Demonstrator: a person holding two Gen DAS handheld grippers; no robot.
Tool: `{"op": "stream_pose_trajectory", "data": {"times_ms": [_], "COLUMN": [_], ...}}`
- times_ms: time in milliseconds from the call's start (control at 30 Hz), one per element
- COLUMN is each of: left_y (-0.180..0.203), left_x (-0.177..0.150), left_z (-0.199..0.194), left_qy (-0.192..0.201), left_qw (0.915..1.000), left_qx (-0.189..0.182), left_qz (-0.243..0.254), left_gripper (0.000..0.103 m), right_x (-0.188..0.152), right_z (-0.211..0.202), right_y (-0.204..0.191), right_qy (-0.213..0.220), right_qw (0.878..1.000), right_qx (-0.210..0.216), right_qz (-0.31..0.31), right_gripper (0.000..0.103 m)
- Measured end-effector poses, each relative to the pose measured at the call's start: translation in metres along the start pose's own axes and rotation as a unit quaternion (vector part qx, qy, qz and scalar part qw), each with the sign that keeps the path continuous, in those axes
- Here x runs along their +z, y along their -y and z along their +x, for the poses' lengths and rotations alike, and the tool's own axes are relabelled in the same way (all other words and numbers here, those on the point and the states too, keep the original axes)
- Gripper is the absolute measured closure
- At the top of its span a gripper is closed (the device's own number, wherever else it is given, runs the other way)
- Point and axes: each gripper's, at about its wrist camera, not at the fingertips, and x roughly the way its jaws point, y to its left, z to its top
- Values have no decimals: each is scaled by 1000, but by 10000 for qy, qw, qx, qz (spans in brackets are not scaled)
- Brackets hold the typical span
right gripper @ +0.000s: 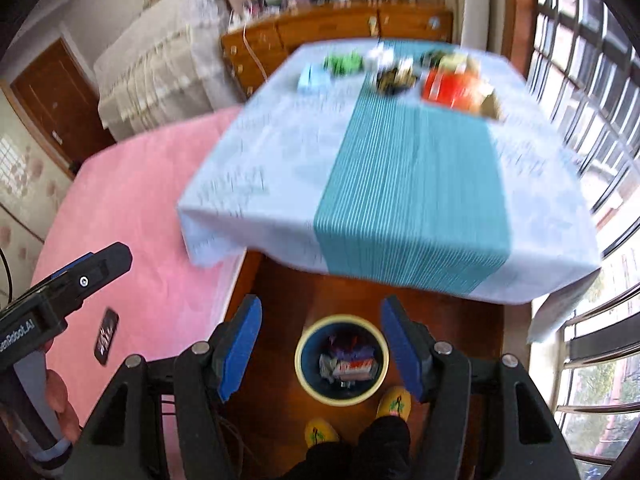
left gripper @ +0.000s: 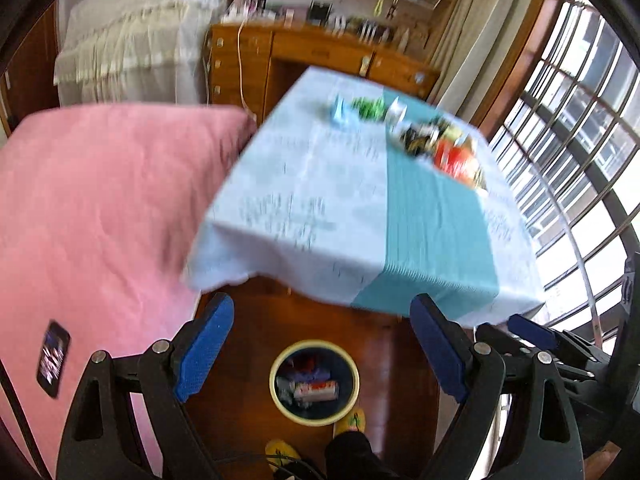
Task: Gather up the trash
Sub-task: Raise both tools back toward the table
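Observation:
A round waste bin (left gripper: 314,382) (right gripper: 341,360) with a pale yellow rim stands on the wooden floor below both grippers, with wrappers inside. Several pieces of trash lie at the far end of the table: a red packet (left gripper: 456,160) (right gripper: 448,87), a green one (left gripper: 368,107) (right gripper: 343,62), a dark one (left gripper: 418,140) (right gripper: 394,76) and a pale blue one (left gripper: 340,114) (right gripper: 312,78). My left gripper (left gripper: 322,354) is open and empty, high over the bin. My right gripper (right gripper: 320,346) is also open with nothing between its blue pads. The left gripper's side (right gripper: 68,284) shows in the right wrist view.
The table wears a light blue cloth with a teal stripe (left gripper: 432,232) (right gripper: 408,184). A pink bed (left gripper: 100,208) (right gripper: 132,220) lies left with a phone (left gripper: 53,358) (right gripper: 106,336) on it. A wooden dresser (left gripper: 320,54) stands behind, barred windows (right gripper: 592,80) right. The person's yellow slippers (right gripper: 394,402) stand by the bin.

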Motion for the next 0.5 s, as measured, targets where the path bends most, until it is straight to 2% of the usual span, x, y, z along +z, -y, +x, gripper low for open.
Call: {"op": "stream_pose_trajectory", "data": {"times_ms": [233,500], "left_y": [15,35], "left_x": [40,80], "left_z": [-38,-52], "left_qy": [419,726], "left_qw": [9981,9939], "left_qx": [27,-97], "left_qz": [449,825], "left_gripper": [14,14], "right_x": [33,54], "right_z": [-59,-89], "right_y": [-8,-2], "right_qy": [979,1589], "right_qw": [9950,9865], "right_qx": [-208,-360], "right_qz": [15,135], "right_gripper": [40,40]}}
